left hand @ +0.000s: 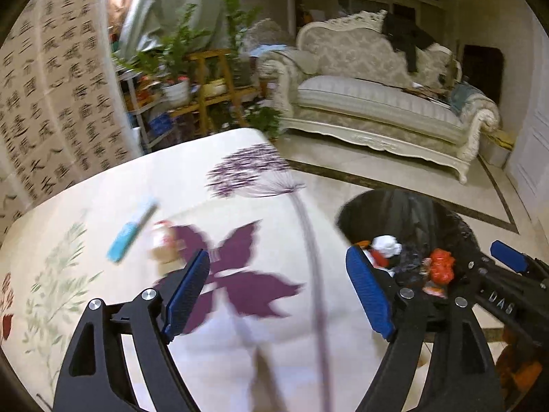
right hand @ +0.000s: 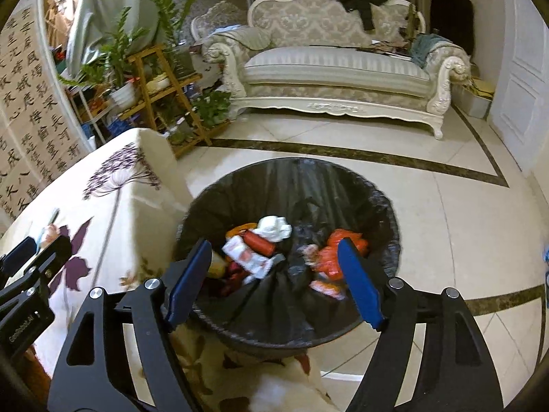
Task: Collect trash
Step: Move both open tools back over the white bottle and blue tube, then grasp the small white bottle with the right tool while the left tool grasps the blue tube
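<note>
My left gripper (left hand: 279, 295) is open above the flowered tablecloth (left hand: 103, 192), with nothing between its blue pads. Ahead of it to the left lie a light blue flat packet (left hand: 132, 235) and a small red-and-white piece of trash (left hand: 164, 243), both blurred. My right gripper (right hand: 274, 283) hangs open over the black-lined trash bin (right hand: 302, 178), and its jaws are empty. In the bin lie a crumpled white tissue (right hand: 274, 228), red and orange wrappers (right hand: 334, 255) and a white packet (right hand: 247, 257). The right gripper also shows at the right edge of the left wrist view, beside the bin (left hand: 411, 213).
The bin stands on the tiled floor (right hand: 446, 223) just off the table's right edge. A cream sofa (right hand: 336, 68) sits at the back, and a wooden plant rack (right hand: 161, 89) with potted plants stands behind the table. A calligraphy screen (left hand: 51, 103) runs along the left.
</note>
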Available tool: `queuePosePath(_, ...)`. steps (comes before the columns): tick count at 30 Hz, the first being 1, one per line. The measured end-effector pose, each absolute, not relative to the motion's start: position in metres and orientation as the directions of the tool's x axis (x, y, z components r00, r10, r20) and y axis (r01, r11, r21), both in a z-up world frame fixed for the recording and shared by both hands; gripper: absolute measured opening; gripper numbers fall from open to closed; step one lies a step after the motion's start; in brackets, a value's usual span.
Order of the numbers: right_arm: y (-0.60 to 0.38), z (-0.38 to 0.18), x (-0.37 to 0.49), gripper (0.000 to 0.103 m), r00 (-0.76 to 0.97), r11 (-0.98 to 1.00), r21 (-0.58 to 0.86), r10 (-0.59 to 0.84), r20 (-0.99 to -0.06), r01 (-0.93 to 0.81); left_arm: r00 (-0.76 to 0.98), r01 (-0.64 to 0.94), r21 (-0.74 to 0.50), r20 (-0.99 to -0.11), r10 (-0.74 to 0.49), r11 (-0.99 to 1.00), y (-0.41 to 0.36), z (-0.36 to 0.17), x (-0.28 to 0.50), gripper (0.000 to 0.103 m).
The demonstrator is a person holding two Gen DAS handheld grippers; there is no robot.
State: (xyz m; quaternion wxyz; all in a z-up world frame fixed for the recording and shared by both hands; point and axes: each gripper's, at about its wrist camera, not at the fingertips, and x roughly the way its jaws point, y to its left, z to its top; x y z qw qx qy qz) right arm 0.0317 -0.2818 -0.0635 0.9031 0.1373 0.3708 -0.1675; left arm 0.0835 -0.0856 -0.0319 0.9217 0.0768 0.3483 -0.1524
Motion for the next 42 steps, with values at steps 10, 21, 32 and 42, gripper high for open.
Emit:
queuePosePath(10,-0.198,-0.052,0.062,0.079,0.699,0.969,0.097,-0.094,-0.709,0.228,0.729,0.157,0.033,-0.679,-0.093,0.987,0.017,-0.038,0.082,0.081)
queuePosePath(21,-0.104,-0.043,0.108,0.074,0.704,0.997,0.071,0.025,-0.710,0.037,0.722,-0.010,0.051,-0.690,0.042,0.999,0.110,-0.045,0.095,0.081)
queuePosePath(32,-0.041,-0.057,0.154,0.051,0.652,0.996,0.061,0.090,-0.753,-0.066,0.715,-0.053,0.030,-0.697,0.059,0.998,0.144,-0.047,0.109,0.081)
queuePosePath(42,-0.039,-0.071,0.168,0.025,0.613,0.996,0.043,0.083,-0.786,-0.080,0.708,0.012,0.006,-0.706,-0.004,1.000,0.125,-0.046,0.128,0.081)
